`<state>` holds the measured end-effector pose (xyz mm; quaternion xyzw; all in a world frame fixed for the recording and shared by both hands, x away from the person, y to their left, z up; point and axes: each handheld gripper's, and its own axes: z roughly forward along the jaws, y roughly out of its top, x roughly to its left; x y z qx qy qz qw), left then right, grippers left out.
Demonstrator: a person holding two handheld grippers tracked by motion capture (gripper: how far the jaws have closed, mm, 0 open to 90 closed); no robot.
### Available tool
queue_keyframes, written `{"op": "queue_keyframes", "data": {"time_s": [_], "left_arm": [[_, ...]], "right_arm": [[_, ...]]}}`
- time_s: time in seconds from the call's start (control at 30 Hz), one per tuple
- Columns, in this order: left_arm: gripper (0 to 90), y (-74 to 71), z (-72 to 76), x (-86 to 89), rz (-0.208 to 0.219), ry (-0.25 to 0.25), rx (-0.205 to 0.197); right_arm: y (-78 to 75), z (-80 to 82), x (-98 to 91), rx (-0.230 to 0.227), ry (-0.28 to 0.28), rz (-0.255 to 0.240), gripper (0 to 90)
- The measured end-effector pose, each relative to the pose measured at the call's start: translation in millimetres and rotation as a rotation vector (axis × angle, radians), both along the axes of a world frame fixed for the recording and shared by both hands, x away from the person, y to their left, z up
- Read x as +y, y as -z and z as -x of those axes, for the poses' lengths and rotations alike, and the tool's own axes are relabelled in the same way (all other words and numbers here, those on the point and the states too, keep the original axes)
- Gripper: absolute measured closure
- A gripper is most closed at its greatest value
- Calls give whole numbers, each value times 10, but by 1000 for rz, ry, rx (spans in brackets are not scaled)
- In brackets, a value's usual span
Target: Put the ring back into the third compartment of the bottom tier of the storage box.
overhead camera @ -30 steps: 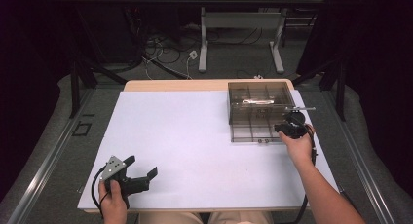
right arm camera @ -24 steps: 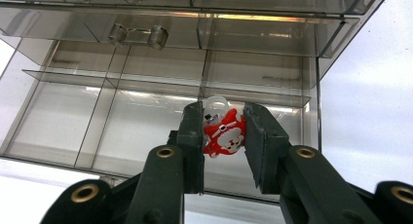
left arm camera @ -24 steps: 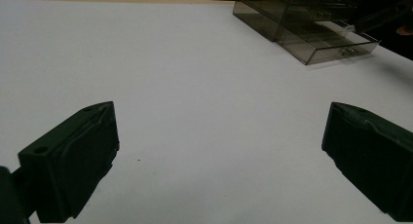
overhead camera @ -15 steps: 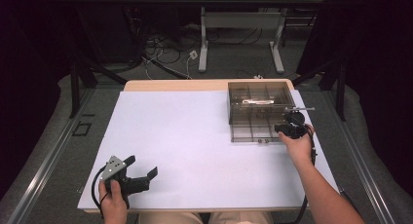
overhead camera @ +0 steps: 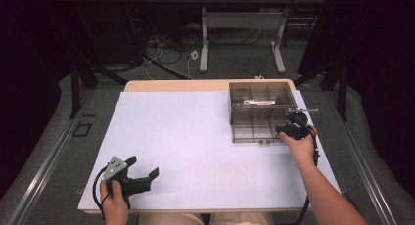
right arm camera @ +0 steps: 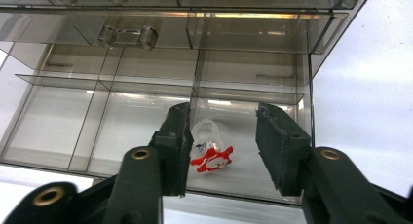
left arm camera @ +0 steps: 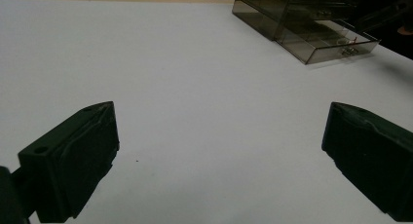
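High view: your left gripper (overhead camera: 142, 178) rests at the lower left of the frame on the white table sheet (overhead camera: 186, 146), well apart from everything else, seemingly parked while the other hand works. Your right gripper (overhead camera: 286, 131) sits at the right of the frame, against the near right corner of the smoke-tinted clear plastic compartment box (overhead camera: 259, 112). A pale elongated item lies in a far compartment; it is too small to identify.

Left gripper view: both black jaws stand wide apart over bare sheet, grasping nothing. The box (left arm camera: 311, 29) appears at the upper right of the frame, well clear of them.

Right gripper view: your gripper (right arm camera: 221, 146) points into a near compartment of the box (right arm camera: 146, 87). The jaws are released and straddle a small clear plastic piece with red markings (right arm camera: 209, 151), which lies on the compartment floor at centre frame. The left jaw appears to touch it or sit just beside it; the right jaw stands apart. No grip is made. This placement suggests either a pick being lined up or a release just completed; I cannot tell which.
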<state>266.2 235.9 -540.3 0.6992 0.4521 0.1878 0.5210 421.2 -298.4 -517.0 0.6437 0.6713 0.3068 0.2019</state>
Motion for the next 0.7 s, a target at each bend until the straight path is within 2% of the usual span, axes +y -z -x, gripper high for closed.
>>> {"op": "queue_keyframes", "data": {"time_s": [0.4, 0.5, 0.67, 0.7], "left_arm": [[3, -1, 5, 0, -6, 0, -1], [2, -3, 8, 9, -4, 1, 1], [3, -2, 11, 9, -3, -3, -3], [3, -3, 11, 10, -5, -3, -4]], "right_arm": [[-57, 46, 55, -38, -12, -10, 390], [-98, 77, 89, -66, -26, -34, 350], [-128, 116, 125, -88, -49, -30, 314], [-148, 137, 141, -107, -62, -24, 296]]}}
